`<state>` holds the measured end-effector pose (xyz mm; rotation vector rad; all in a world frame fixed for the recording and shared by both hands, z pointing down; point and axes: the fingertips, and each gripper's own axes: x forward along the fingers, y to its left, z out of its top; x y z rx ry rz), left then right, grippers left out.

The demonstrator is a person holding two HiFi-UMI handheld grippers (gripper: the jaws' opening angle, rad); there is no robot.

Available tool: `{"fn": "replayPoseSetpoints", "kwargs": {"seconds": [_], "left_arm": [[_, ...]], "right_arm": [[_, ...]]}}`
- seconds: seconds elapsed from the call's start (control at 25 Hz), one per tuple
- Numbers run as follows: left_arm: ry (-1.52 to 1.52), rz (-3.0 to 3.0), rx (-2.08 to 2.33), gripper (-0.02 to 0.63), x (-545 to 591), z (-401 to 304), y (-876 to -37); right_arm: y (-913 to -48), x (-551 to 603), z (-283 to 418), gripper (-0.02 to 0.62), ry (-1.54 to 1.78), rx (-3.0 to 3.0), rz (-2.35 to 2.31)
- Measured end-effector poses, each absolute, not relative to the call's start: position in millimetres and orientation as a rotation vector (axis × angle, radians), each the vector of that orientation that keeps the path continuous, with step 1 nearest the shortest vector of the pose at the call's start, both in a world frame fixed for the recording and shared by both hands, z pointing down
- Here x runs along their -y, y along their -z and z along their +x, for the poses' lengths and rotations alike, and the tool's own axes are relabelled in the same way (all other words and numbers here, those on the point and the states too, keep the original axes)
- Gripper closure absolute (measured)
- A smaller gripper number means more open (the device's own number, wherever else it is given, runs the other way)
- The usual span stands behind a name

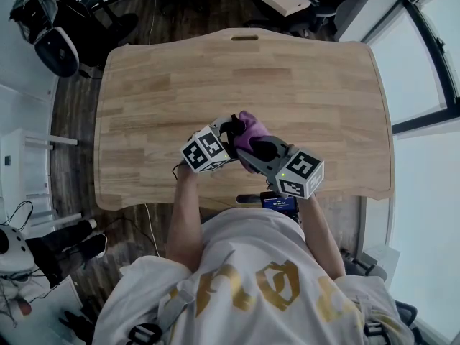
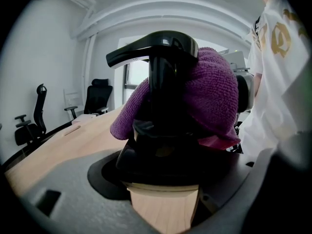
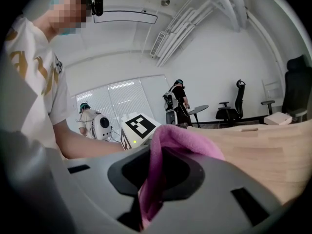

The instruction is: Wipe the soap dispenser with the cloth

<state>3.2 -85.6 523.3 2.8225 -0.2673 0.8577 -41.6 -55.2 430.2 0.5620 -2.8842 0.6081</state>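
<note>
My left gripper [image 1: 231,136] is shut on a black soap dispenser [image 2: 165,116], held just above the wooden table [image 1: 309,85]; its pump head [image 2: 146,50] points left in the left gripper view. A purple cloth [image 1: 251,129] drapes over the dispenser's right side [image 2: 212,94]. My right gripper [image 1: 251,149] is shut on that cloth [image 3: 168,152], which bunches up pink between its jaws in the right gripper view. The two grippers meet near the table's front middle.
The table's near edge [image 1: 237,200] runs just below the grippers. Black office chairs [image 2: 97,99] stand past the far end of the table, and a white box [image 1: 285,0] lies beyond it. Other people [image 3: 178,101] stand in the room behind.
</note>
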Motion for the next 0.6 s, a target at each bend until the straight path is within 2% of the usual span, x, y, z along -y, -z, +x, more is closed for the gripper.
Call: {"fn": "replayPoseSetpoints", "kwargs": {"seconds": [0.6], "left_arm": [[-0.895,2.83,0.274,0.242,87,5,-524]], "right_arm": [[-432,45,-53,0.543,-0.641,2.879,0.459]]}}
